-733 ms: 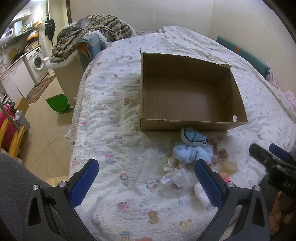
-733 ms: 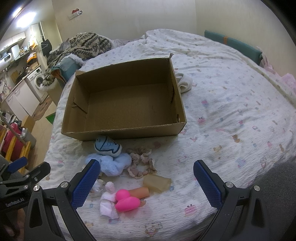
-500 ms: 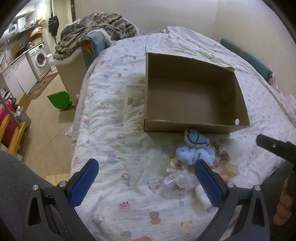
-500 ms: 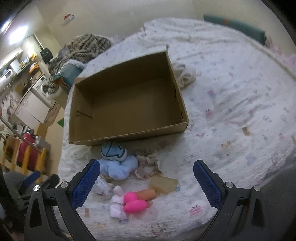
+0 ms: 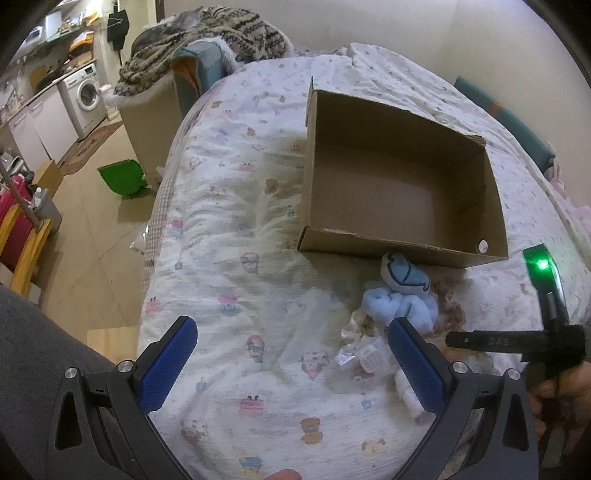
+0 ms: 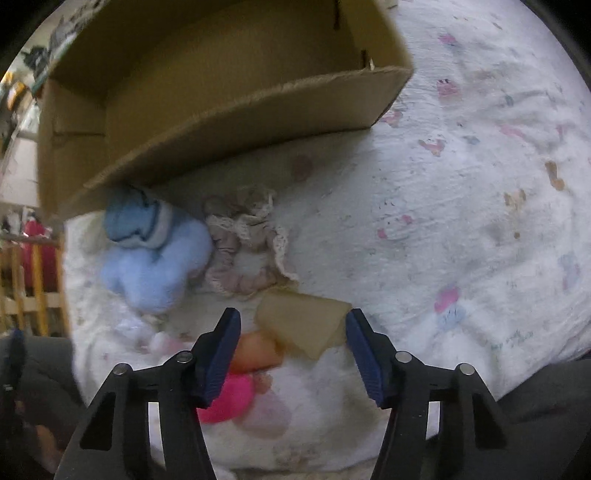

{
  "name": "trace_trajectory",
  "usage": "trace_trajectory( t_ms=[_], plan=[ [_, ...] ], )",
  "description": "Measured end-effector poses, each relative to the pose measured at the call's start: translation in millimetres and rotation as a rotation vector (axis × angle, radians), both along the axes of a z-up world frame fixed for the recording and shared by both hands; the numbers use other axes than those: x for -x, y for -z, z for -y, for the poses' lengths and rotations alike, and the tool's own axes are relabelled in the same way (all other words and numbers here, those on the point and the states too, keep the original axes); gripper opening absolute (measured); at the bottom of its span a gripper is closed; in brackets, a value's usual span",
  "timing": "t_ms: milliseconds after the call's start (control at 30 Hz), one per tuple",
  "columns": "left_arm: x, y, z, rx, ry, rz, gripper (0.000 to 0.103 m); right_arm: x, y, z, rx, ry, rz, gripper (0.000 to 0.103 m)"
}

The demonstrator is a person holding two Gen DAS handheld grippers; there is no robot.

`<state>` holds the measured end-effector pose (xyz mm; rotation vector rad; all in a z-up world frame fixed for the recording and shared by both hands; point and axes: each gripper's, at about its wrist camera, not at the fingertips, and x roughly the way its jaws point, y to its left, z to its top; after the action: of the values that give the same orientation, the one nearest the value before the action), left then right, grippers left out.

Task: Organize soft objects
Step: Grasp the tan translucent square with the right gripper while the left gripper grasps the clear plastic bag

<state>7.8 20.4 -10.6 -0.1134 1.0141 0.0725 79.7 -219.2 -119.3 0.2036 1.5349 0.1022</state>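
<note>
An open, empty cardboard box (image 5: 399, 243) sits on the patterned bed sheet (image 5: 258, 221). In front of it lies a small pile: a light blue plush (image 6: 155, 266), a beige lace scrunchie (image 6: 247, 251), a tan soft pad (image 6: 303, 325), a peach piece (image 6: 255, 354) and a pink piece (image 6: 229, 398). My right gripper (image 6: 292, 317) is low over the pile, its jaws closing with the tan pad between them; the left pad stands clear of it. My left gripper (image 5: 291, 332) hovers open over bare sheet, left of the blue plush (image 5: 399, 302).
The bed's left edge drops to a floor with a green bin (image 5: 123, 181), a yellow rack (image 5: 22, 240) and a washing machine (image 5: 86, 96). A knitted blanket heap (image 5: 207, 33) lies beyond the bed's far corner. A hand holds the right tool's housing (image 5: 539, 266).
The right gripper has dropped close to the pile and its jaws have narrowed around the tan pad. The left gripper stays open and has shifted only slightly.
</note>
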Motion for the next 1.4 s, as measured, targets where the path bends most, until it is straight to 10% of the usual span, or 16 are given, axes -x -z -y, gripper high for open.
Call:
trace_trajectory(
  t_ms=[333,700,900,1133,1267,1400],
  plan=[
    [-7,9,-4,0.007,-0.005,-0.062,0.103,5,-12,-9,0.047,-0.027,0.055,0.014],
    [-37,31,-15,0.084,-0.027,-0.225,0.098,36,-95,7,-0.204,-0.051,0.271,0.013],
    [-38,61,13,0.153,0.034,-0.351,0.092,34,-93,24,-0.250,0.011,0.316,0.013],
    [-39,91,33,0.206,0.025,-0.412,0.075,21,-82,20,-0.228,-0.011,0.314,0.013],
    [-37,100,40,0.208,0.052,-0.434,0.037,21,-80,22,-0.235,-0.011,0.307,0.013],
    [-27,91,31,0.199,0.037,-0.397,0.034,21,-80,21,-0.236,-0.020,0.305,0.013]
  ],
)
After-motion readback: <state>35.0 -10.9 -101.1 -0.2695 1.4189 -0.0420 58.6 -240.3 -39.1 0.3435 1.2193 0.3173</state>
